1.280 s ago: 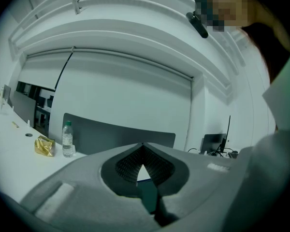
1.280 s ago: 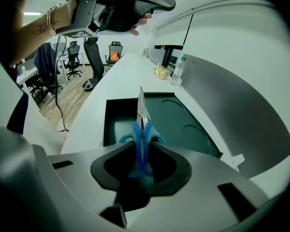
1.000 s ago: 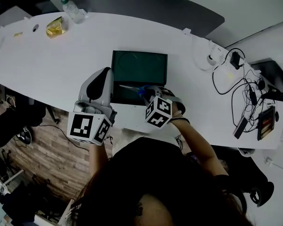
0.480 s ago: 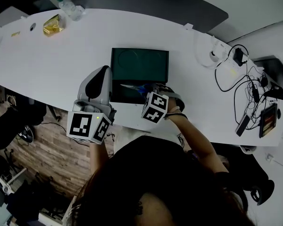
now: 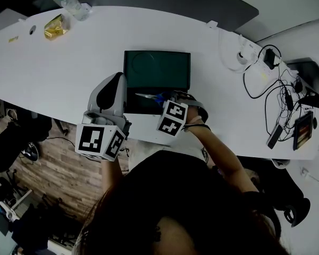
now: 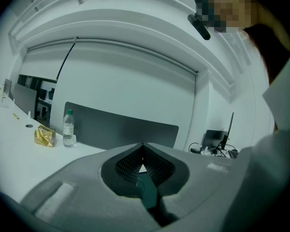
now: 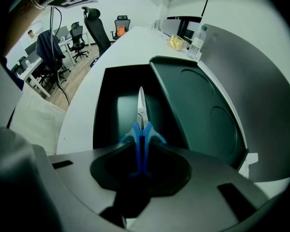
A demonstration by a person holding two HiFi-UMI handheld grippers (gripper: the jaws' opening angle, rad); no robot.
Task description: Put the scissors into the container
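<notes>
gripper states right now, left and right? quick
Left gripper: closed, fingers together, nothing between them.
Right gripper: closed on the scissors by the blue handles, blades pointing over the open container.

White table; water bottle beside yellow packet, maybe snack; tangled cables far right.

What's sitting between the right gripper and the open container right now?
The blue-handled scissors: the right gripper grips their handles, blades pointing out over the container. The right gripper view shows it.
</notes>
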